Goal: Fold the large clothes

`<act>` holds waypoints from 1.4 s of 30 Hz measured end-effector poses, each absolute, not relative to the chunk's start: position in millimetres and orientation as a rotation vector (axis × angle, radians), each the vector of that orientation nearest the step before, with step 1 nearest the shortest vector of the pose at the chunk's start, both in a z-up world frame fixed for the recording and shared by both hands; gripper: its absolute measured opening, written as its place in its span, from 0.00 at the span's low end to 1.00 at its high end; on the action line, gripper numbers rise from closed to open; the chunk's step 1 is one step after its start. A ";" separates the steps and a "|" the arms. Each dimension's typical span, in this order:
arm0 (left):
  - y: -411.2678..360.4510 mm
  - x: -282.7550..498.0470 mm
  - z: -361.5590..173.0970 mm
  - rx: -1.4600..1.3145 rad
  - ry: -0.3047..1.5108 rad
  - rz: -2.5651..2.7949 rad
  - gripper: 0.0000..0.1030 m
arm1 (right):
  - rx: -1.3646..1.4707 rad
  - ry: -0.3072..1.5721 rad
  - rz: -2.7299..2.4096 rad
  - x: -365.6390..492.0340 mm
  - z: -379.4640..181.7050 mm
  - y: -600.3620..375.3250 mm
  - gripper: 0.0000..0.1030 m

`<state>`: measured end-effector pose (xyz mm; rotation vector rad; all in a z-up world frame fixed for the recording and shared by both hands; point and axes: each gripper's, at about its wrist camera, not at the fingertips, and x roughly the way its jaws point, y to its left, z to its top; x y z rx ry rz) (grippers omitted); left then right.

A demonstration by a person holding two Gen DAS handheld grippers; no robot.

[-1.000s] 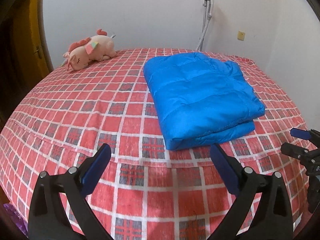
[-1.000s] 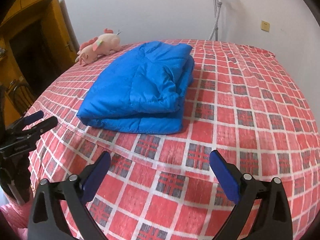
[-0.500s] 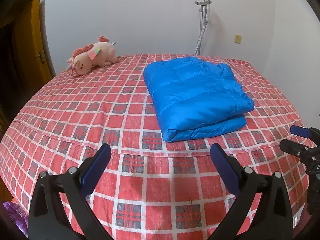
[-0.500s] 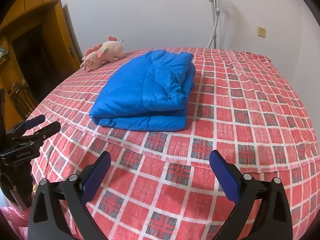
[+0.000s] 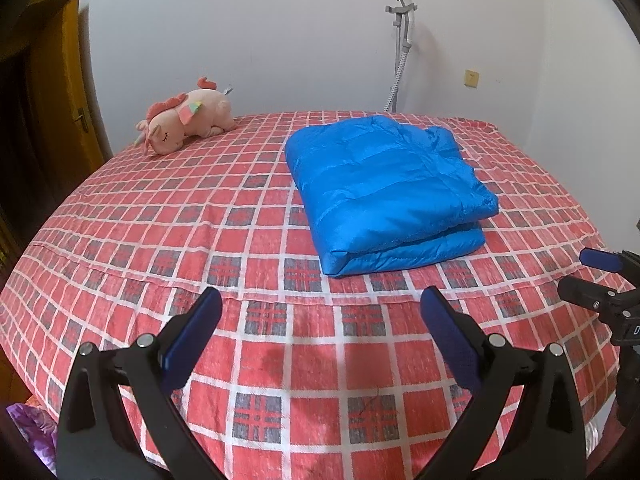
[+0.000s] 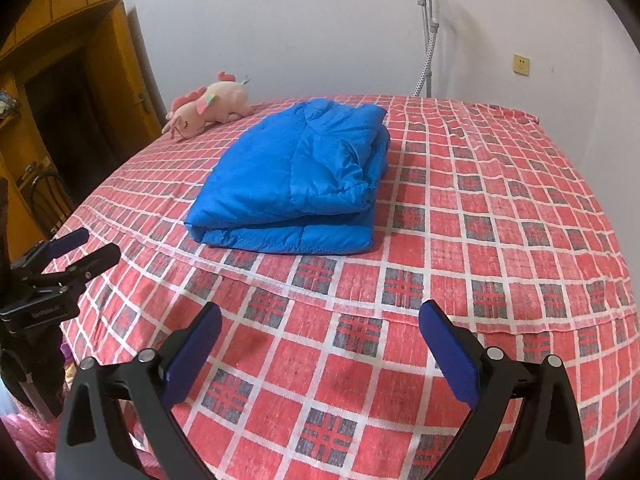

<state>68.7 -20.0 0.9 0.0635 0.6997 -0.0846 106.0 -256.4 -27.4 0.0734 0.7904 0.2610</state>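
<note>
A blue puffer jacket (image 5: 384, 188) lies folded into a thick rectangle on the red checked bed (image 5: 200, 216); it also shows in the right wrist view (image 6: 296, 184). My left gripper (image 5: 320, 312) is open and empty, held back over the bed's front edge, well short of the jacket. My right gripper (image 6: 320, 320) is open and empty, also back over the front edge. Each gripper shows at the side of the other's view: the right one (image 5: 596, 280) and the left one (image 6: 76, 252).
A pink plush unicorn (image 5: 184, 120) lies at the bed's far left corner. A grey garment steamer pole (image 5: 400, 44) stands against the white back wall. A wooden door (image 6: 80, 92) is to the left. The right wall is close to the bed.
Both grippers have pulled back and up away from the folded jacket, which now looks smaller and farther off. The jaws stayed open; the jacket has not moved.
</note>
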 end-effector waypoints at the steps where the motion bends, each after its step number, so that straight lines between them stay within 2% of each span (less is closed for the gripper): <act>1: -20.4 68.4 0.9 0.064 0.699 -0.082 0.96 | 0.073 0.789 0.262 105.4 -27.0 -256.6 0.96; 42: -17.9 71.6 -5.2 0.064 0.720 -0.101 0.96 | 0.066 0.788 0.290 104.3 -27.1 -252.7 0.96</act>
